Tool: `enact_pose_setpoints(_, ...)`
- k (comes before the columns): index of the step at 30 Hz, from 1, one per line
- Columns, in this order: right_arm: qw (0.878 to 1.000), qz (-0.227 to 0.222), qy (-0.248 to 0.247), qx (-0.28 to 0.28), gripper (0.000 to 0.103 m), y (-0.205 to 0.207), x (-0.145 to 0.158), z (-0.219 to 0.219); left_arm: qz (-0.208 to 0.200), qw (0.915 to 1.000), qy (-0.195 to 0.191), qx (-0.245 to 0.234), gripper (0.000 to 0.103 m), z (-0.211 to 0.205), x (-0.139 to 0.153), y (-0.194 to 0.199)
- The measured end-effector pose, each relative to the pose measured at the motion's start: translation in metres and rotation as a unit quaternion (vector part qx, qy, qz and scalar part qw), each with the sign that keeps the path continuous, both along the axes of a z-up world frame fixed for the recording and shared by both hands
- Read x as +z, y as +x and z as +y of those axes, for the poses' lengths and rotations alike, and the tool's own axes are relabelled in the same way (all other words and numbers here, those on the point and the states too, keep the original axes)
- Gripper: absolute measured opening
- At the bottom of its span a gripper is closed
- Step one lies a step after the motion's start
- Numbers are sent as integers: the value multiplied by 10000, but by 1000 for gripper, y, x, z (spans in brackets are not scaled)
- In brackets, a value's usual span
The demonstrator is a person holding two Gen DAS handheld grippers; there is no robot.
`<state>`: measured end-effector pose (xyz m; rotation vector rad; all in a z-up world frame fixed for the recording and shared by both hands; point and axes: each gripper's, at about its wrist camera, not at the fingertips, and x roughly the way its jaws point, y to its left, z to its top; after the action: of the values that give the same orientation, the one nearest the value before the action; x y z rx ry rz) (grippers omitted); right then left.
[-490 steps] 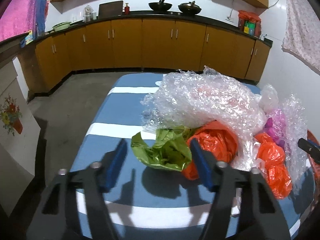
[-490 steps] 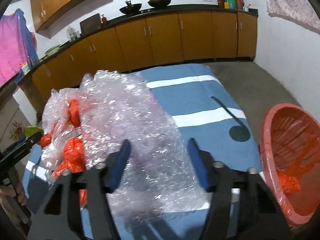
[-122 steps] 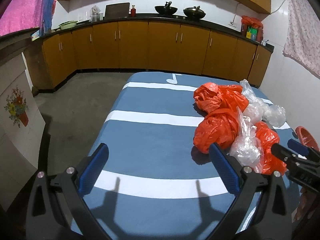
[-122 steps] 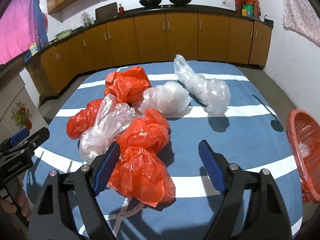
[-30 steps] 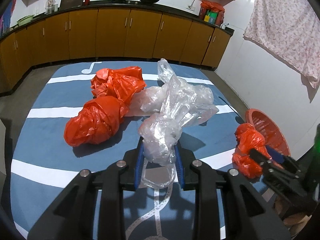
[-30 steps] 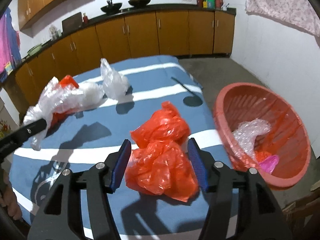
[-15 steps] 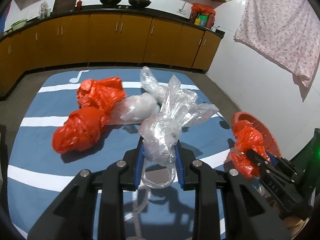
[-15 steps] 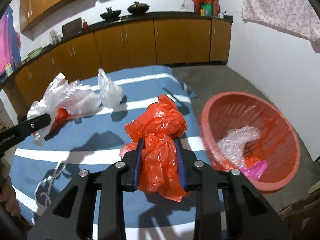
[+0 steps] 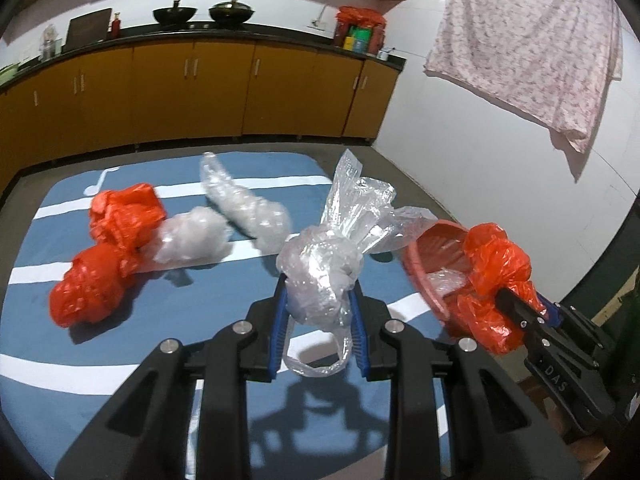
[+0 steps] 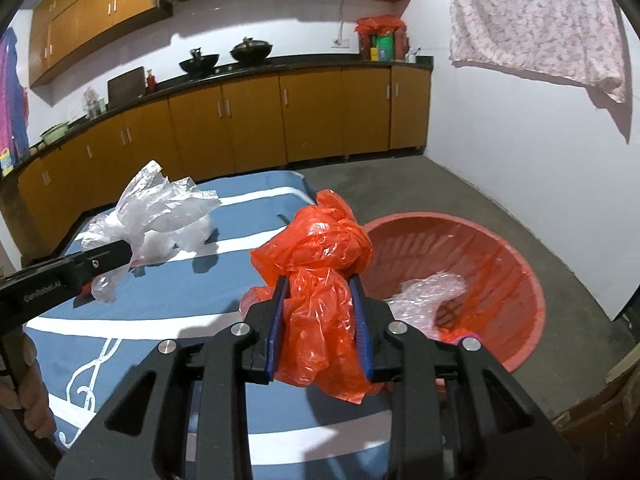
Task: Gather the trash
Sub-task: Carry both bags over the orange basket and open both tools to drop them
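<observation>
My left gripper (image 9: 318, 320) is shut on a crumpled clear plastic bag (image 9: 332, 264) and holds it above the blue striped table (image 9: 160, 312). My right gripper (image 10: 320, 320) is shut on an orange plastic bag (image 10: 316, 264), lifted near the table's right edge. It shows in the left wrist view too (image 9: 516, 308), in front of the red basket (image 9: 436, 240). The red basket (image 10: 500, 264) stands on the floor to the right and holds bubble wrap (image 10: 424, 292). Two orange bags (image 9: 92, 280) and two clear bags (image 9: 192, 236) lie on the table.
Wooden kitchen cabinets (image 10: 260, 120) run along the far wall, with woks (image 9: 230, 12) on the counter. A pale floral cloth (image 9: 532, 36) hangs on the right wall. Bare concrete floor (image 10: 400, 184) lies between table and cabinets.
Both grippers have lifted and swung right with their bags. The red basket now looms larger in both views.
</observation>
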<state>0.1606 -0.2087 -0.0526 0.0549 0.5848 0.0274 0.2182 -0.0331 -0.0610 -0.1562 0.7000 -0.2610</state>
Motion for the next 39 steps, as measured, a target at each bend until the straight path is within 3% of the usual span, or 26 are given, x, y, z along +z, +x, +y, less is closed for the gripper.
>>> enact_pose_setpoints(26,9912,-259,145,-1291,30,5,6,-90,1,9930,-165,-1170,28,-117,2,25)
enact_pose_setpoints(39,9847,-271,336,-1686,30,20,2,-122,233,9885,-254,-1474,28,-159,-16,57)
